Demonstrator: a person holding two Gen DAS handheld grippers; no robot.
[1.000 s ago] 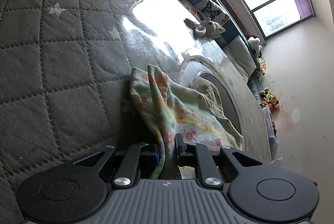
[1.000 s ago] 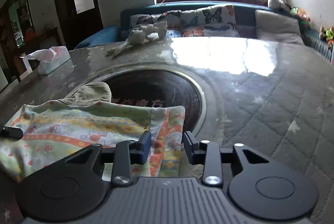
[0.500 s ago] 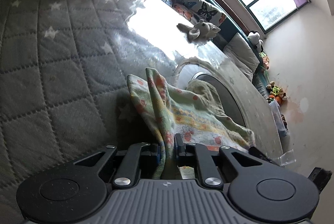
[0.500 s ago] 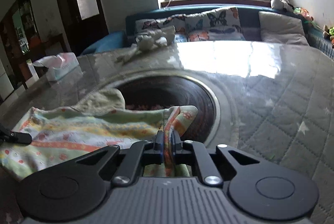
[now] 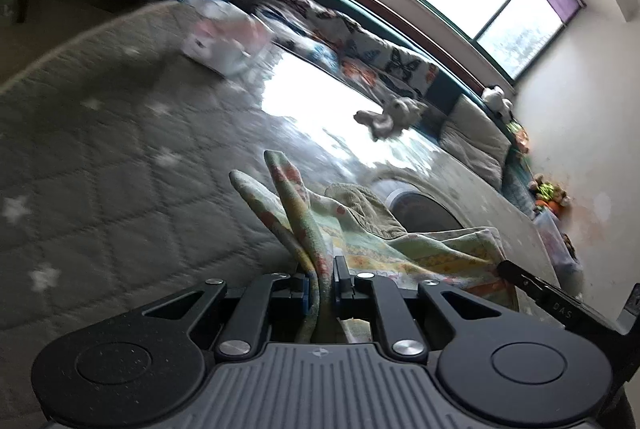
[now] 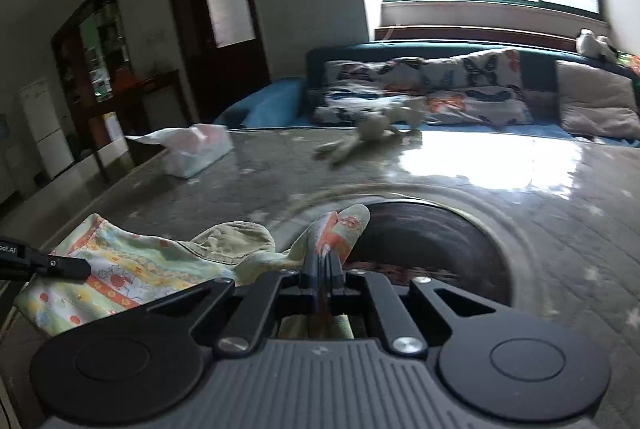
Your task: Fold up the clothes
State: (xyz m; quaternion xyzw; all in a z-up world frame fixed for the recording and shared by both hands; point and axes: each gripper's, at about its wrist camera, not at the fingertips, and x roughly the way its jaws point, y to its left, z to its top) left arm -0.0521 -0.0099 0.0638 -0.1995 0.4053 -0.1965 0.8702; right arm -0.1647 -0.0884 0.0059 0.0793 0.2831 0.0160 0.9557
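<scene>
My left gripper is pinched tight on one corner of the printed garment, the cloth bunched between its fingers and poking up past them. My right gripper is clamped just as tight on the opposite corner, a little tuft of orange-and-green print sticking out beyond the tips.

Between the two, the garment hangs stretched, its long axis running gripper to gripper: from the left it runs off to the right, from the right it runs off to the left. Neither hand is nearer; each has an end. An olive cloth piece rides on top of the middle, and I can't tell whether it is part of the same garment. My guess is the fold turns on bringing this held edge across the quilted table cover, away from me.

Just beyond the cloth is the dark round inset in the tabletop. Farther out, a tissue box and a small plush toy, then the butterfly cushions under the window.

Writing: letters on my right tool's finger in the left view look like "DAS"; nothing else is readable.
</scene>
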